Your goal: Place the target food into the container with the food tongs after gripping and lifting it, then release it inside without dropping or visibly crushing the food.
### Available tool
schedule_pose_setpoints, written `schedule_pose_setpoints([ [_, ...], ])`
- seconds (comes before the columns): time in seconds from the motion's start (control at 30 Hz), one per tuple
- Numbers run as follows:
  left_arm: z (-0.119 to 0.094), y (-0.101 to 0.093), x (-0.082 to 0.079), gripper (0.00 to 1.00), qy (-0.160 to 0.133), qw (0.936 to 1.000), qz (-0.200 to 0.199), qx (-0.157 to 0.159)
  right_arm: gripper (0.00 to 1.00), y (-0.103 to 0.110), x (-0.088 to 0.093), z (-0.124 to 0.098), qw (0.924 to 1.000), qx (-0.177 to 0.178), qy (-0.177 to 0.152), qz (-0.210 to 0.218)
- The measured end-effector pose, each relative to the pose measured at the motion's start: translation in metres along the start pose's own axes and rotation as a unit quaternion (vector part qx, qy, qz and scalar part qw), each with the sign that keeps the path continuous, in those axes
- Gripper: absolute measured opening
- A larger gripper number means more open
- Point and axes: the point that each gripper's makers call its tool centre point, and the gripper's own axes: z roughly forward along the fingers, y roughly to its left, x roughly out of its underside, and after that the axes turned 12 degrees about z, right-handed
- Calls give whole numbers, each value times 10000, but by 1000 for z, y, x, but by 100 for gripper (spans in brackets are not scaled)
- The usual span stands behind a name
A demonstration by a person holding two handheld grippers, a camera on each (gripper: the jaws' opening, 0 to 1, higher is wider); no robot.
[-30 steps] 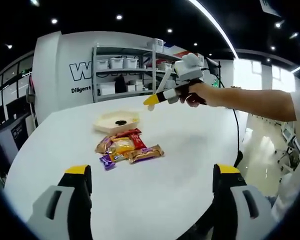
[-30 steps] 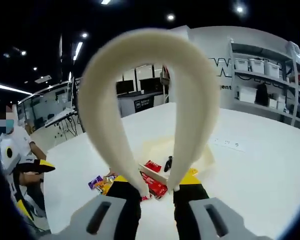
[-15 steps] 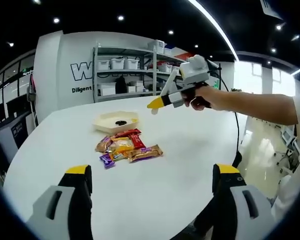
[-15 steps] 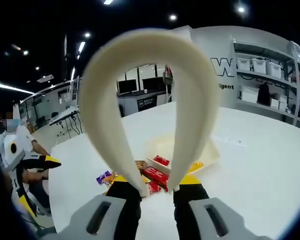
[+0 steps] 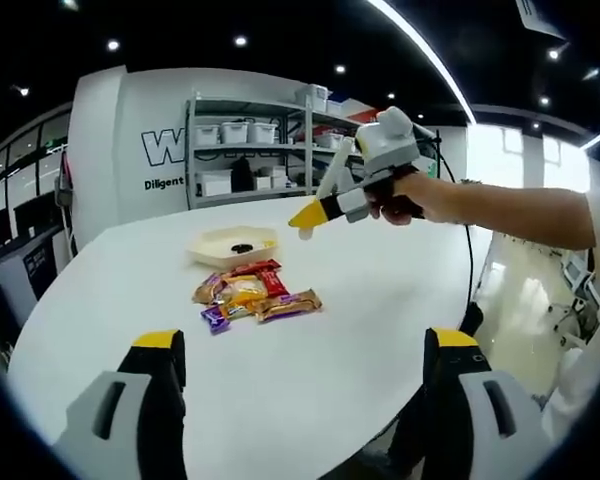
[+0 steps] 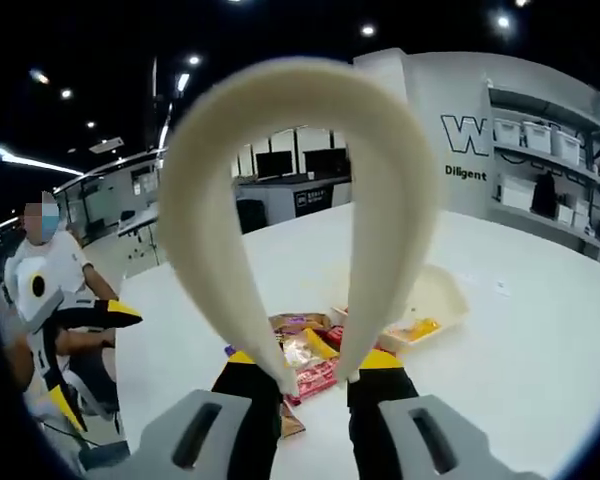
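Cream tongs [image 6: 298, 200]; white table [image 5: 330, 340]; pale-yellow container [image 5: 232, 244]; red, orange, purple snack packets [image 5: 252, 295].

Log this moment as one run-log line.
phase: approach | right gripper: shut on food tongs, above table | left gripper: open, empty | snack packets: piled beside container | nothing gripped yet

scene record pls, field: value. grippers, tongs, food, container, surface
left gripper: open, jaws wide apart, holding nothing, low over the table's near edge
right gripper: shut on the tongs, held in a hand above the table
tongs: cream loop, clamped between the right jaws, arms apart, no food in them
food: wrapped snacks in a loose pile on the table, beside the container
container: shallow cream tray, a small dark item and something yellow inside
surface: round white table
background: shelves with bins
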Motion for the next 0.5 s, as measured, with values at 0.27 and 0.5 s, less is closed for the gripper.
schedule_pose_setpoints([
  [0.27,-14,6,3,96,-14,9999,64,-120,18,16,18,10,9996,-196,194,-52],
  [0.5,-16,7,8,96,22,9998,44,-168,18,25,38,16,9985,-320,425,-140],
])
